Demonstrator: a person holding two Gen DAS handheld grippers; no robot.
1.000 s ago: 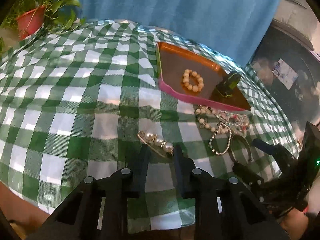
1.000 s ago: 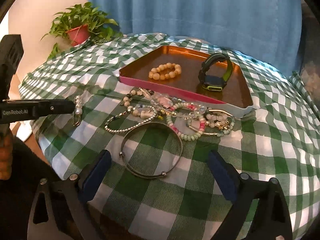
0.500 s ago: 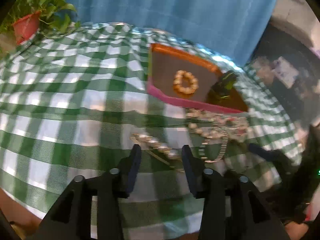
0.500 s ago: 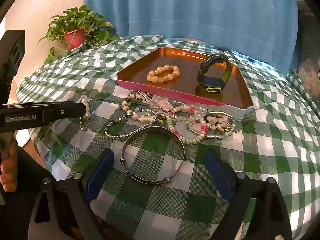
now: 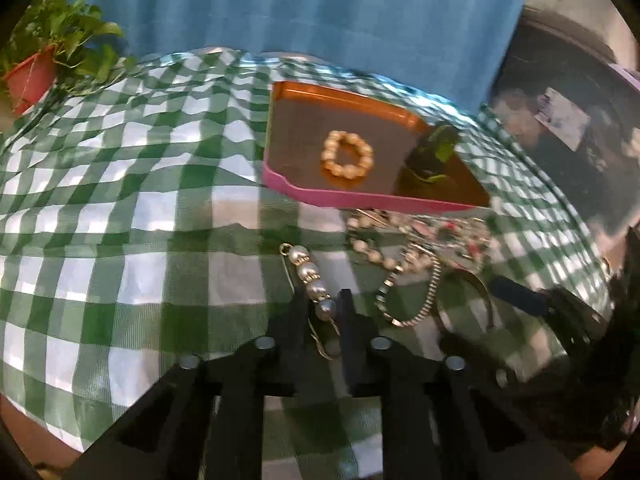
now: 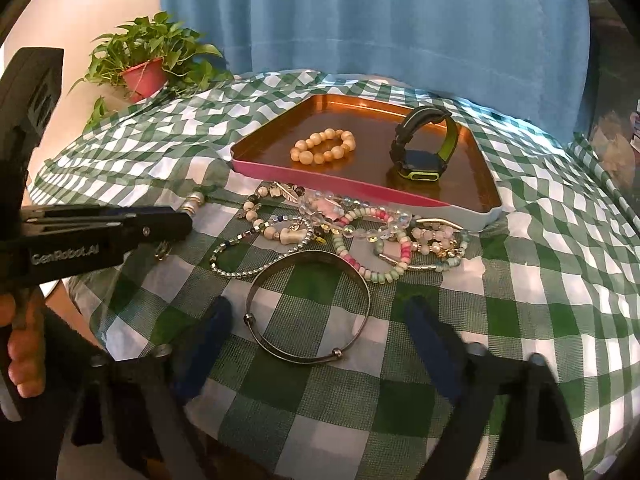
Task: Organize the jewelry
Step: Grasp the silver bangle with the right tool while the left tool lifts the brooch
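Checked cloth (image 6: 520,280): left gripper (image 5: 323,312) jaws closing on pearl pin (image 5: 310,276).

A green-and-white checked cloth (image 6: 520,280) spreads beneath a tray (image 6: 280,166) with a copper-orange floor and pink outer rim, backed by a plain blue curtain (image 6: 400,20). In the tray lie a cream bead bracelet (image 6: 324,146) and a black watch (image 6: 422,144) lined in lime green. A silver bangle (image 6: 308,304) lies by pink, mint and clear beads (image 6: 372,236); a green plant (image 6: 148,48) sits in a red pot (image 6: 142,78).
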